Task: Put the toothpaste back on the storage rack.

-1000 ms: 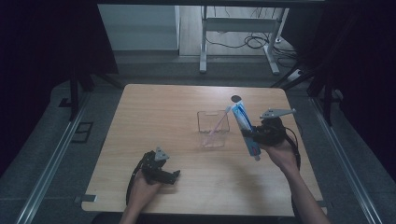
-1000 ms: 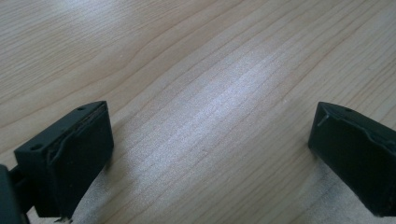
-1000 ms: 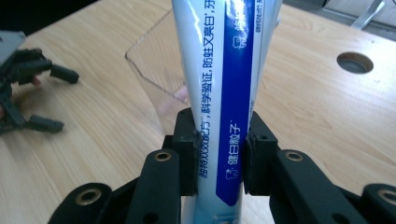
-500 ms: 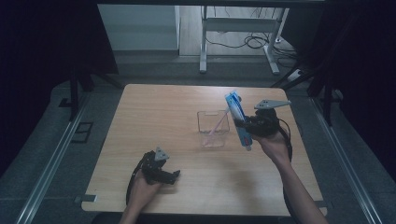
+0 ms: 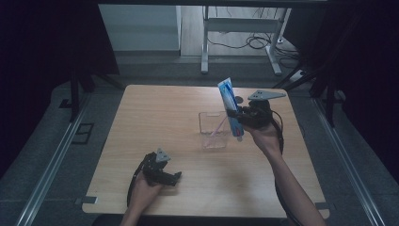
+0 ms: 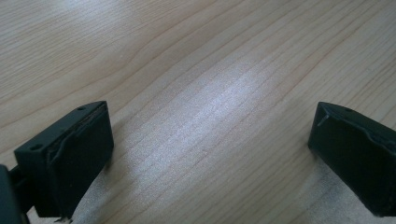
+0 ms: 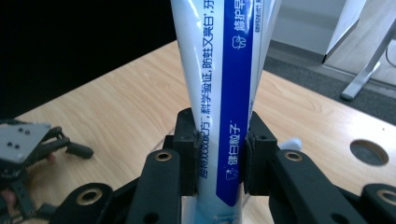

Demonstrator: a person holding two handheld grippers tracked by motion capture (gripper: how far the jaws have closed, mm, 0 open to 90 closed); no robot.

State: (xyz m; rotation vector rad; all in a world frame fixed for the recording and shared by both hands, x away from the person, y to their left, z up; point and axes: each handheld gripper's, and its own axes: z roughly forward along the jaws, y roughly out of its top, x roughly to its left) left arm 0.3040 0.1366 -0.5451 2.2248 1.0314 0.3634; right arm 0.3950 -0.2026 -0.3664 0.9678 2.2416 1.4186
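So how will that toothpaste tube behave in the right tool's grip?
The toothpaste tube is probably soft: the right tool pinches it flat between its pads. Held near the cap end, its long body tilts above, so it may sway. The glossy skin could slip.

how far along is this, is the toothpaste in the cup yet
Not yet. Done: the right gripper has its jaws clamped on the blue and white toothpaste tube, held nearly upright above the table. A pink stick-like item already leans inside the clear cup. In hand: the tube hangs beside the cup's right edge, cap end down. Left: probably lowering it in and letting go. The left gripper rests open on the table.
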